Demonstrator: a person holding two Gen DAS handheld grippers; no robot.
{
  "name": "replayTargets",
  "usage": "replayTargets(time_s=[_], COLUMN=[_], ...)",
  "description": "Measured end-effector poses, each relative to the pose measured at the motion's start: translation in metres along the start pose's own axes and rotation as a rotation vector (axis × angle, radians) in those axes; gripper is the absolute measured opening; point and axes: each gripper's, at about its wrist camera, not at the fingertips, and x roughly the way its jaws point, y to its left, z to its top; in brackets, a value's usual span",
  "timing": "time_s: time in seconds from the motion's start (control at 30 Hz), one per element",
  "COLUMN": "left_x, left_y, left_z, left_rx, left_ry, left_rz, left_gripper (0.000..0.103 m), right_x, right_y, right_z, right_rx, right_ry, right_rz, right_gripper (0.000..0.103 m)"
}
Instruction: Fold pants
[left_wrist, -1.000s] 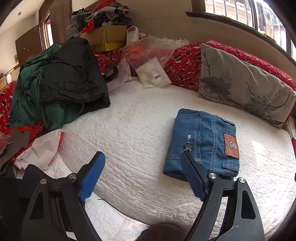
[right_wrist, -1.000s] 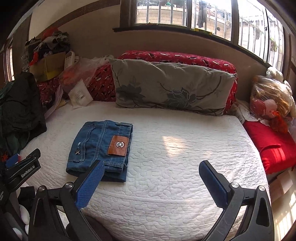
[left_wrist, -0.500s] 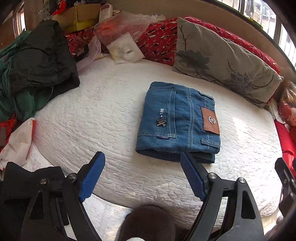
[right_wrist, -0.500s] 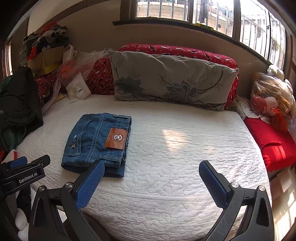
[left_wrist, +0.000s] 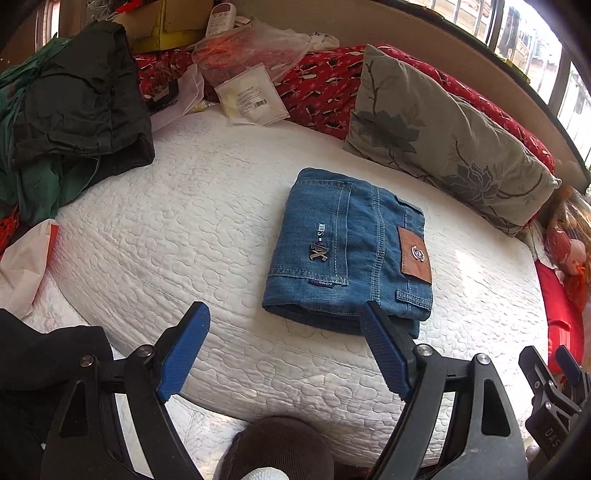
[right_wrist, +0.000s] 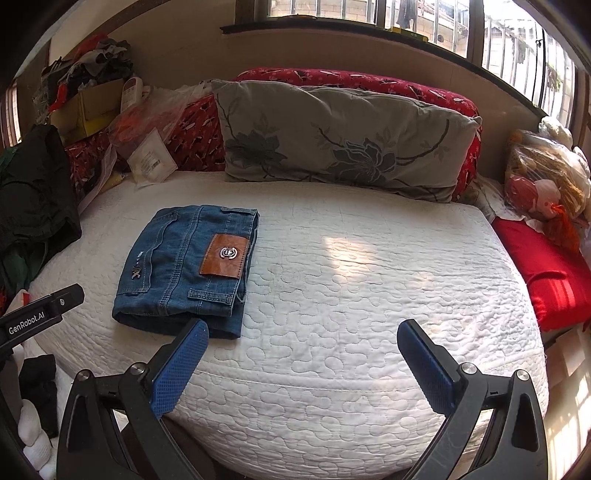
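Note:
The blue jeans (left_wrist: 351, 251) lie folded into a compact rectangle on the white quilted mattress (left_wrist: 184, 236), brown leather patch facing up. They also show in the right wrist view (right_wrist: 188, 266), left of centre. My left gripper (left_wrist: 284, 325) is open and empty, held back from the near edge of the jeans. My right gripper (right_wrist: 303, 339) is open and empty, above the mattress's front edge, to the right of the jeans. The left gripper's body (right_wrist: 40, 314) shows at the left edge of the right wrist view.
A grey floral pillow (right_wrist: 340, 140) leans on a red bolster (right_wrist: 354, 79) at the back. A pile of dark and green clothes (left_wrist: 70, 107) lies at the left. Plastic bags (left_wrist: 251, 62) and a cardboard box (left_wrist: 166, 22) sit behind. A red cushion (right_wrist: 546, 266) lies at the right.
Both grippers have drawn back and risen from the bed. The left wrist view has swung right, bringing the folded jeans to centre. The jeans have not moved.

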Motion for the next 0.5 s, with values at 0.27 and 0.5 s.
replayTargets(time_s=[0.27,0.5], left_x=[0.001,0.014], left_y=[-0.015,-0.027], left_z=[-0.002,-0.009], left_rx=[0.065,0.121], left_ry=[0.016,0.096], left_rz=[0.011,0.009], left_gripper=[0.084,0.086], right_x=[0.009,0.014], right_y=[-0.011,-0.019], right_z=[-0.009,-0.012], right_rx=[0.016,0.035], right_ry=[0.038,0.062], right_rz=[-0.016,-0.017], right_gripper=[0.103,0.103])
